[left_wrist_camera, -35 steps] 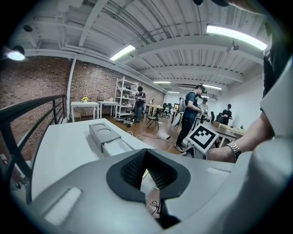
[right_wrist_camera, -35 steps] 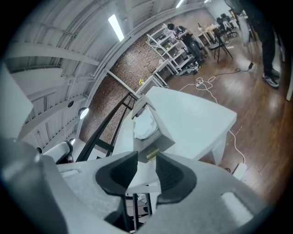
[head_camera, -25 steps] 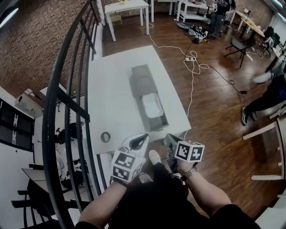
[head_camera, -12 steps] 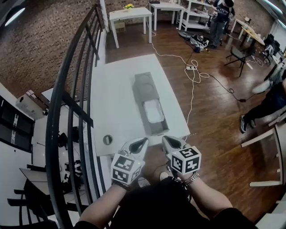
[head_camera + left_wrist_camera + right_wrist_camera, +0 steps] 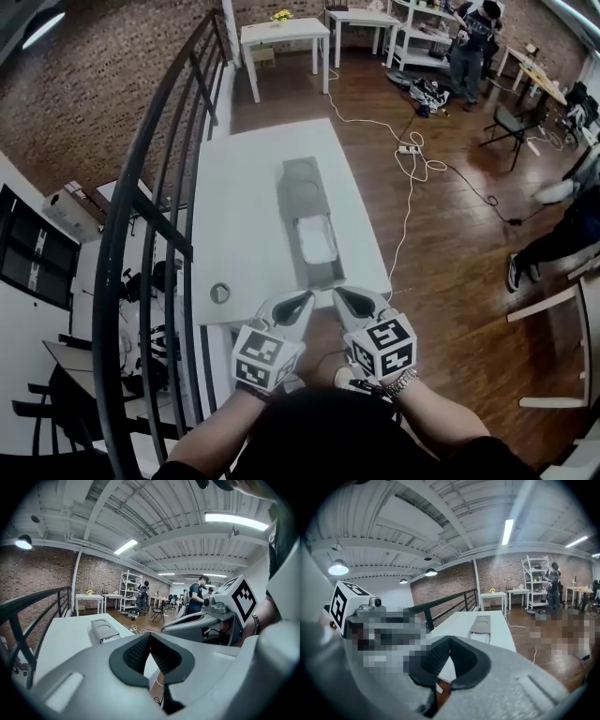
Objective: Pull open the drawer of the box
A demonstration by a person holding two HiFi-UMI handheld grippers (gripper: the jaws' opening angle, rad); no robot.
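A long grey box (image 5: 303, 185) lies on the white table (image 5: 244, 211). Its drawer (image 5: 318, 244) stands pulled out toward me, with something white inside. Both grippers hover side by side just off the table's near edge, short of the drawer front and touching nothing. The left gripper (image 5: 298, 302) is shut, its pads meeting with nothing between them. The right gripper (image 5: 348, 298) is shut and empty too. In the left gripper view the box (image 5: 104, 630) sits beyond the closed jaws (image 5: 150, 637). In the right gripper view the box (image 5: 481, 623) lies ahead of the closed jaws (image 5: 449, 641).
A small round object (image 5: 220, 292) rests near the table's front left corner. A black railing (image 5: 155, 202) runs along the left side. A white cable (image 5: 409, 159) trails over the wooden floor on the right. People (image 5: 473, 37), tables and shelves are far behind.
Both grippers have risen and drawn closer together at the table's near edge. The right gripper has rolled, turning its marker cube. The box and the open drawer stay put.
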